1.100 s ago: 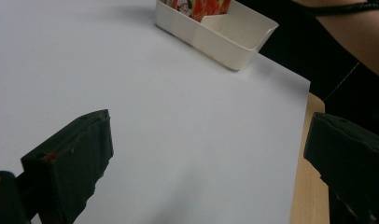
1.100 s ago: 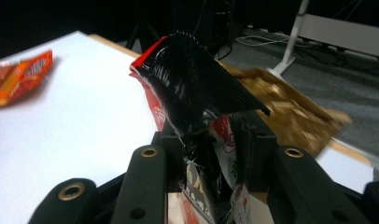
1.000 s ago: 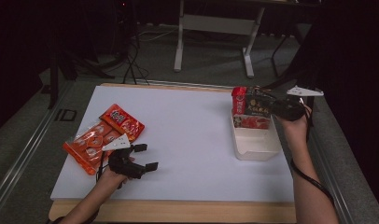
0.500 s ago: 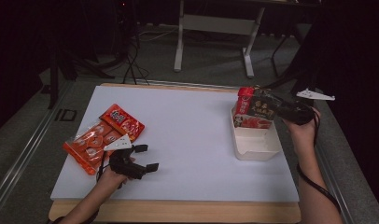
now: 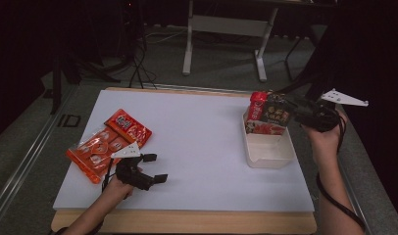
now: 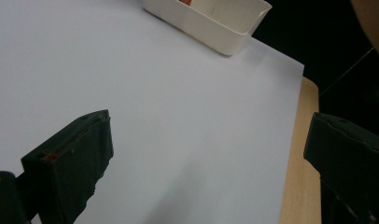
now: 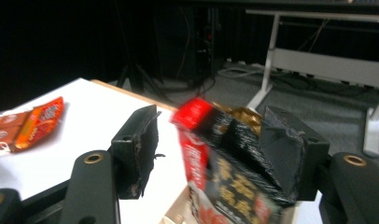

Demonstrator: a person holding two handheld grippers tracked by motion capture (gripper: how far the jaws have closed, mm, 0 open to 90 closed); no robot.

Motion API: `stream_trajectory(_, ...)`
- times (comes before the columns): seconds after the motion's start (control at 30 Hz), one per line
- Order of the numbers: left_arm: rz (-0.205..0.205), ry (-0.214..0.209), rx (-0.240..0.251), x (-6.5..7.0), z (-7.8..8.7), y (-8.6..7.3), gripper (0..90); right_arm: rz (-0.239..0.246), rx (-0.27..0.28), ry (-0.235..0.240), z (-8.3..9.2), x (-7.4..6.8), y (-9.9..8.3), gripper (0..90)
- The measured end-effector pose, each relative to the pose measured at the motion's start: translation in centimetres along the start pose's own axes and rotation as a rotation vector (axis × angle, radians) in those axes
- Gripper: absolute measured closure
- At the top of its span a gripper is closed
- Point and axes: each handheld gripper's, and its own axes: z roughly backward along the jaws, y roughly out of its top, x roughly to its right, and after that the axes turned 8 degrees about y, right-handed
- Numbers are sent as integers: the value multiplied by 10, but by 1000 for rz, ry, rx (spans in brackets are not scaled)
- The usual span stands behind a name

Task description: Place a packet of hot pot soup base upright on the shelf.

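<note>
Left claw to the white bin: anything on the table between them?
Nothing. High view shows bare white table between left claw and white bin; left gripper view agrees.

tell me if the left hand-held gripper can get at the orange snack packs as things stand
Probably yes: the left hand-held gripper is open, the orange snack packs lie flat beside it on the table, nothing between, though it points away.
</note>
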Motion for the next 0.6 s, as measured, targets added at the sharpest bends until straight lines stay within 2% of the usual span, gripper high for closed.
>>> stream_trajectory(0.03, -7, 7, 0, 0, 0, 1, 16, 0, 0, 0, 0, 0, 0, 371)
stream_trajectory(0.1, -6, 14, -3, 1, 1, 2, 16, 5, -13, 23, -2, -12, -1, 362)
stream_trajectory(0.17, -8, 24, -9, 1, 2, 3, 16, 5, -20, 32, -4, -17, -3, 355)
stream_trajectory(0.27, -9, 21, -26, 1, 2, 3, 16, 5, -40, 57, -10, -31, -10, 334)
stream_trajectory(0.33, -18, 26, -33, 2, 2, 3, 16, 7, -46, 66, -12, -35, -13, 325)
stream_trajectory(0.37, -21, 28, -34, 3, 2, 4, 16, 3, -57, 90, -16, -46, -21, 282)
stream_trajectory(0.5, -37, 39, -39, 4, 3, 6, 20, -10, -63, 92, -18, -52, -24, 241)
stream_trajectory(0.53, -46, 36, -35, 4, 6, 8, 20, -23, -58, 108, -17, -55, -26, 225)
stream_trajectory(0.6, -35, 35, -26, 2, 8, 9, 29, -36, -36, 138, -16, -64, -31, 168)
